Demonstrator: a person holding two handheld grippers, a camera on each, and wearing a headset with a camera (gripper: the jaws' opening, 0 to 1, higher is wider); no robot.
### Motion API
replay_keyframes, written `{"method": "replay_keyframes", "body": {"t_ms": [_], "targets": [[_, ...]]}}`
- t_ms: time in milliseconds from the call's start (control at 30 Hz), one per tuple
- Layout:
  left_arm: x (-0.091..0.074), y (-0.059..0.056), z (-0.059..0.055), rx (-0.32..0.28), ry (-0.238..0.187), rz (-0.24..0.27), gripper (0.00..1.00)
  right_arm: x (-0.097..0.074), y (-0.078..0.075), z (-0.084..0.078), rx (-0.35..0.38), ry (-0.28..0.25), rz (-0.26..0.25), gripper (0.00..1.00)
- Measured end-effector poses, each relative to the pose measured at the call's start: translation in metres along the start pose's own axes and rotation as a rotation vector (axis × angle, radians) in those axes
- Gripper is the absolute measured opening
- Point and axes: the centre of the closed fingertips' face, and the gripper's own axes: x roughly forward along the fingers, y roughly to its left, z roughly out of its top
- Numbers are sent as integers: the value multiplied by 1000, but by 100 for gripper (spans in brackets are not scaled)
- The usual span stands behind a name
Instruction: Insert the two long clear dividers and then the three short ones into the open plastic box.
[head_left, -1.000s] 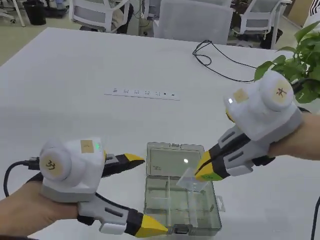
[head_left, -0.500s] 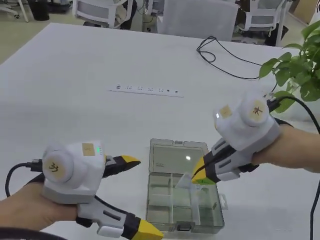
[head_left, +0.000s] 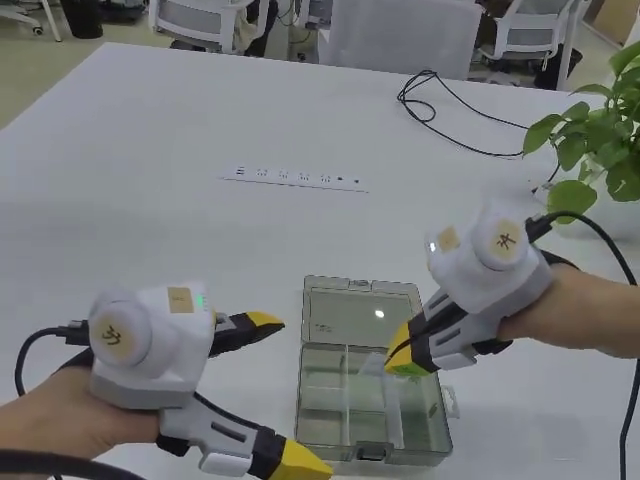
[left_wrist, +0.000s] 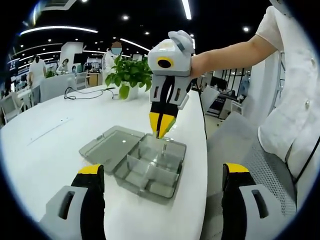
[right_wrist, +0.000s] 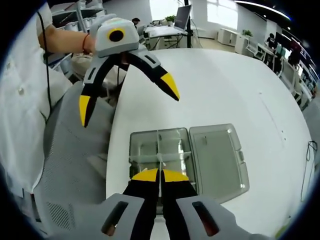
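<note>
Two grippers hang over the white desk (head_left: 150, 150). The open plastic box (head_left: 305, 395) sits at 6 o'clock in the head view, with its lid lying flat toward 12 o'clock.

The right gripper (head_left: 398, 362) comes in from 3 o'clock. Its fingers are pressed together on the top edge of a clear divider (head_left: 388, 400).

A second ago this divider hung tilted above the box. Now it has come lower and stands nearly straight, with its bottom down inside the box on the 3 o'clock side. I think this means the piece is almost in its slot and only needs a small push down. I cannot tell if it has clicked in yet. Other clear walls seem to stand in the box already, but I cannot count them well.

The left gripper (head_left: 287, 393) waits at 8 o'clock, just beside the box. Its fingers are spread wide and hold nothing, just as they did a second ago.

A power strip (head_left: 295, 180) lies well apart at 12 o'clock.
</note>
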Motion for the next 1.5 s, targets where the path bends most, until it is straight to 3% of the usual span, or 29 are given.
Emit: {"method": "replay_keyframes", "body": {"t_ms": [600, 933, 1500], "targets": [[0, -1, 0, -8, -6, 2, 100, 11, 5, 1, -80, 8, -16, 3], [2, -1, -1, -7, -3, 0, 100, 19, 4, -1, -80, 16, -17, 3], [1, 0, -3, -8, 1, 3, 100, 48, 2, -16, -106, 118, -12, 3]]}}
